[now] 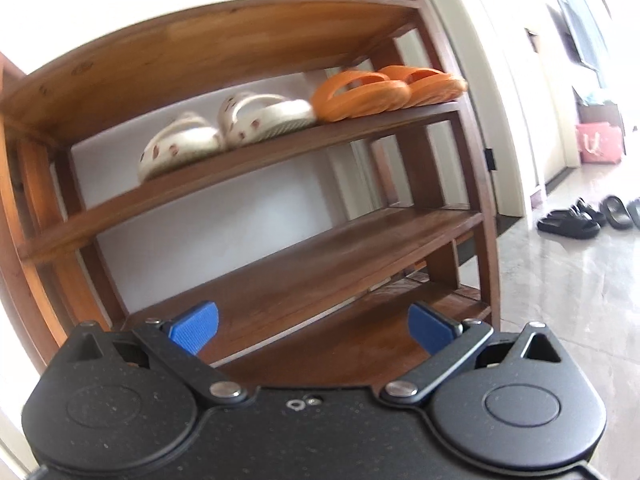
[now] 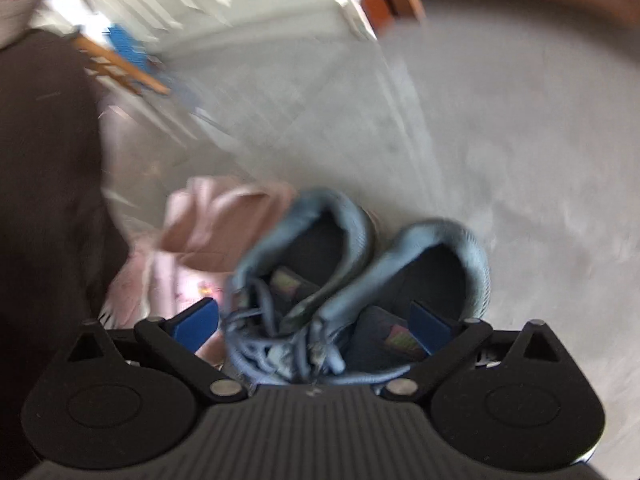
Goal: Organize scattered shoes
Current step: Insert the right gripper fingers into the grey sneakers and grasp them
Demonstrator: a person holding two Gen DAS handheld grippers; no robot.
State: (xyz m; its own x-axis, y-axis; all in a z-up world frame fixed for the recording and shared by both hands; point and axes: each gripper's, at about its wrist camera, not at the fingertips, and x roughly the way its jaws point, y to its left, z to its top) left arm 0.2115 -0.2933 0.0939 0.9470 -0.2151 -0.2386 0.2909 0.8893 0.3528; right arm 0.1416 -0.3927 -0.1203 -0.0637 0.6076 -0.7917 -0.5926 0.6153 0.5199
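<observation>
In the left wrist view a wooden shoe rack stands close ahead. Its upper shelf holds a pair of white clogs and a pair of orange slides. My left gripper is open and empty in front of the lower shelves. In the right wrist view my right gripper is wide apart around a pair of blue-grey sneakers, its blue pads outside both shoes. The view is blurred; whether the pads press the shoes cannot be told.
Black sandals lie on the grey tiled floor to the rack's right, near a doorway. A pink bag stands farther back. A pink slipper lies left of the sneakers, beside a dark clothed leg.
</observation>
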